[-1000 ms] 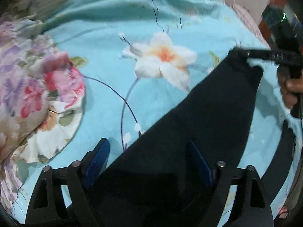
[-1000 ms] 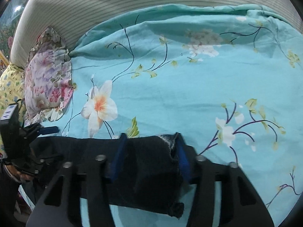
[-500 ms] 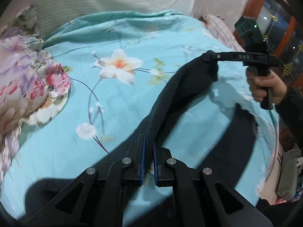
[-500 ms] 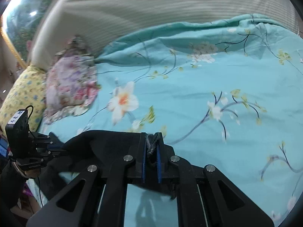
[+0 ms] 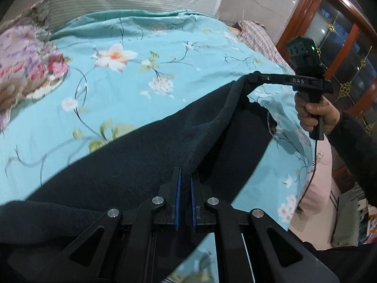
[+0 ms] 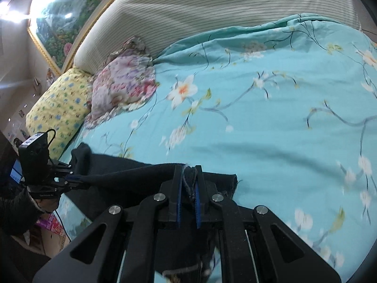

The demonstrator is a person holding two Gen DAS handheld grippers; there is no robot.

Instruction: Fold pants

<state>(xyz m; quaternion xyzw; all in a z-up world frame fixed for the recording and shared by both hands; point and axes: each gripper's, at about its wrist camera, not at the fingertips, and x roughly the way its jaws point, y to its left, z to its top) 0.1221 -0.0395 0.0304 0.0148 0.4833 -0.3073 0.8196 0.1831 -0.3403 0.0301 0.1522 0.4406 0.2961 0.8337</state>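
The dark navy pants hang stretched between my two grippers above the turquoise flowered bedspread. My left gripper is shut on one end of the pants' edge. My right gripper is shut on the other, frayed end of the pants. In the left wrist view the right gripper shows at the right, pinching the cloth, held by a hand. In the right wrist view the left gripper shows at the left, clamped on the cloth. The lower part of the pants hangs out of sight below.
A floral pillow and a yellow pillow lie at the head of the bed by the striped headboard. A plaid cloth lies at the bed's far side. A wooden glass-door cabinet stands beyond the bed's edge.
Both grippers closed on the pants' edge a second ago and have since lifted the cloth off the bed and drawn it back toward the near edge, stretched between them.
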